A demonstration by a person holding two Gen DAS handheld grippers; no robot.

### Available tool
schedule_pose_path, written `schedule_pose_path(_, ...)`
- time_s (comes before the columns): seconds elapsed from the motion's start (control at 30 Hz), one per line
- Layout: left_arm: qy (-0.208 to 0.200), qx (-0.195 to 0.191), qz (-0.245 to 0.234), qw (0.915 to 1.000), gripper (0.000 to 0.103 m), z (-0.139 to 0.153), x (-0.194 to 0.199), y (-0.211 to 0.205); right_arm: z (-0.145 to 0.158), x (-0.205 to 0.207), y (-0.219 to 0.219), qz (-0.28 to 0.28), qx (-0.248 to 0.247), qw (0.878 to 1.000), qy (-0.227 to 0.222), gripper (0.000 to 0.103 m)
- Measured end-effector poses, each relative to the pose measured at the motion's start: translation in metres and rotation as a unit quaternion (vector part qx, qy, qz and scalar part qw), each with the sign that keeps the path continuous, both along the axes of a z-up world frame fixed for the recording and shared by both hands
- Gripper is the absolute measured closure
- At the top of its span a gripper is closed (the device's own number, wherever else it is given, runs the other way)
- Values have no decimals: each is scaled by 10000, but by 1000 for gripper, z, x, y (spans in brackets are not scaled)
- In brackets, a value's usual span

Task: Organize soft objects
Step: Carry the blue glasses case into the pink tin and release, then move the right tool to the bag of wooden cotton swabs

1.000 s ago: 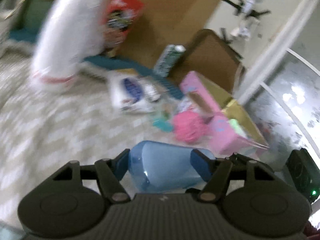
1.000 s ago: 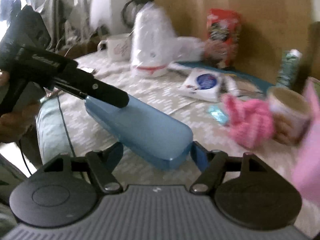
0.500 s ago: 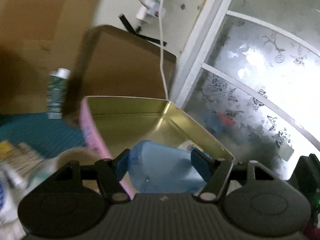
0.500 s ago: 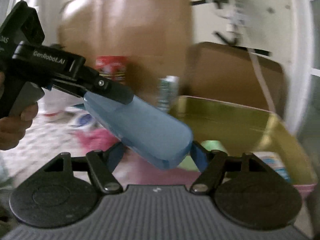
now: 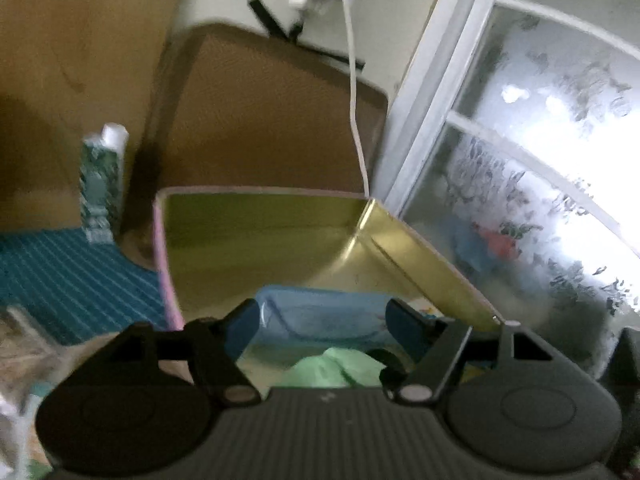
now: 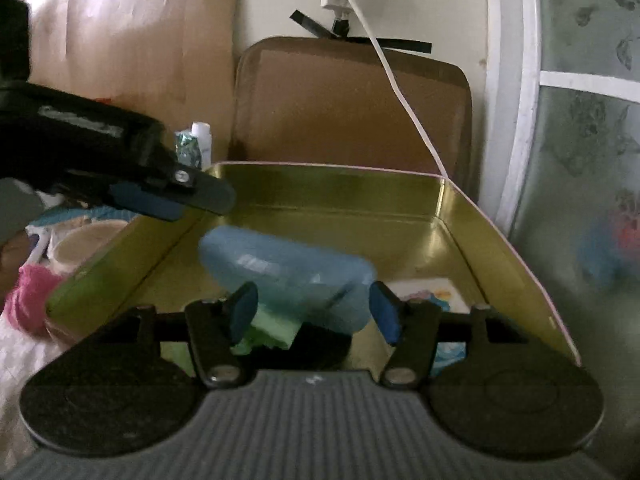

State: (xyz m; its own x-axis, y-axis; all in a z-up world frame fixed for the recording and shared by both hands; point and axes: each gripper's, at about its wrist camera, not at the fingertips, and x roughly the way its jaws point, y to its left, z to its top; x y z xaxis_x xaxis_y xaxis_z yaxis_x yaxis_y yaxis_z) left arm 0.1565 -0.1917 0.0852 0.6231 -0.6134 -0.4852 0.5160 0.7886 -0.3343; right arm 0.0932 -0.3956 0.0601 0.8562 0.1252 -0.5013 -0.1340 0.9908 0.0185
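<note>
Two grippers are hanging over the open tin [image 6: 460, 216], both pointing down into it. Left gripper [image 5: 324, 324] is opening; the blue case [image 5: 320, 312] is lying between its pads, but in the left view I can't tell if they're touching it. In the right view, the left finger [image 6: 160, 196] is sitting above the tin's left wall, clear of the case. Right gripper [image 6: 314, 308] is closing, with the case [image 6: 288, 268] blurred between its pads and a gap showing on the right side. Case is sitting inside the tin, tilted over a green cloth [image 6: 272, 328]. Pink yarn [image 6: 28, 296] and a cup [image 6: 80, 244] are lying outside the tin, left of it.
</note>
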Motion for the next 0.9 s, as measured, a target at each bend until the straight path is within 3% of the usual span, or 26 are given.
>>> schedule_pose_path(0.13, -197, -363, 216, 9989, 32, 15, -27, 53, 3, -3, 4, -13, -53, 9999, -134, 39)
schedule_pose_path(0.27, -312, -444, 815, 9952, 32, 11, -55, 124, 19, -20, 13, -14, 162, 9987, -485, 39)
schedule_pose_path(0.4, -84, -99, 1554, 9878, 32, -13, -76, 189, 35, -28, 34, 246, 442, 9957, -775, 40)
schedule_pose_path(0.53, 202, 256, 2040, 9784, 32, -44, -87, 231, 43, -28, 75, 889, 635, 9904, -852, 41)
schedule_pose_path(0.63, 294, 496, 2235, 9730, 32, -64, -90, 250, 43, -20, 118, 1500, 528, 9849, -680, 50)
schedule_pose_path(0.7, 344, 618, 2351, 9694, 32, -76, -89, 256, 41, -10, 149, 1841, 328, 9810, -509, 50)
schedule_pose_path(0.8, 167, 593, 2293, 9714, 31, -80, -96, 255, 38, 15, 187, 2274, 83, 9737, -64, 49)
schedule_pose_path(0.87, 62, 694, 2230, 9723, 31, -79, -98, 250, 38, 40, 211, 2423, -139, 9697, 269, 46)
schedule_pose_path(0.9, -3, 711, 2196, 9730, 31, -79, -100, 249, 37, 55, 222, 2483, -293, 9671, 471, 37)
